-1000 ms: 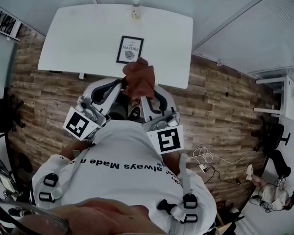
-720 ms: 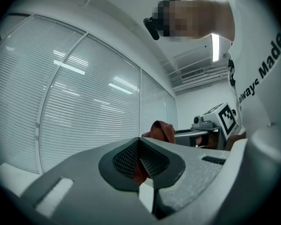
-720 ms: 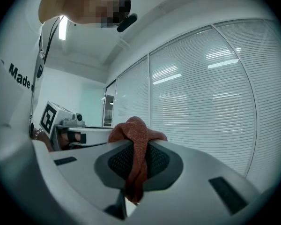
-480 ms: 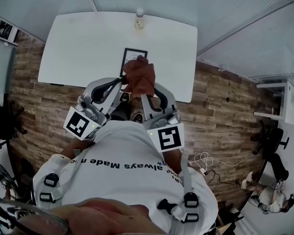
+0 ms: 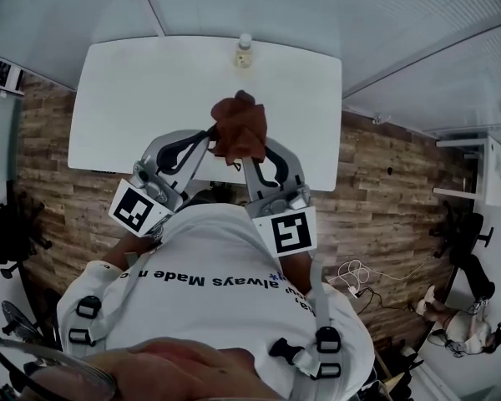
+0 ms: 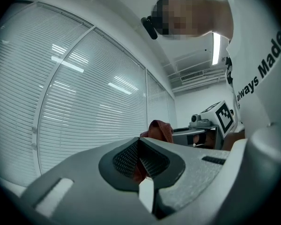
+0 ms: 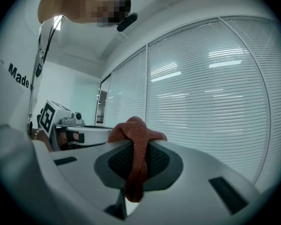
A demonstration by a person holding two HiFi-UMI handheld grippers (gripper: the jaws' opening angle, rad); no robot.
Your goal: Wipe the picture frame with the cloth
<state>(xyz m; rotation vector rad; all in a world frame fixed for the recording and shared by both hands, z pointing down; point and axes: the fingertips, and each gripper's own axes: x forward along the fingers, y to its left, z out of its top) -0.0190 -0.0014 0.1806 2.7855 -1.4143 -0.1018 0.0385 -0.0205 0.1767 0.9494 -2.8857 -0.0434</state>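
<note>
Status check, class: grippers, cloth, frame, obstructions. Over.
Left gripper and right gripper both shut on cloth, held up over table. Frame not in sight. Bottle at far edge.

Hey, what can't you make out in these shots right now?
- The picture frame: seen in no view. In the head view the cloth covers part of the table.
- The bottle label: too small to read in the head view.
- The table: out of both gripper views, which face window blinds.
</note>
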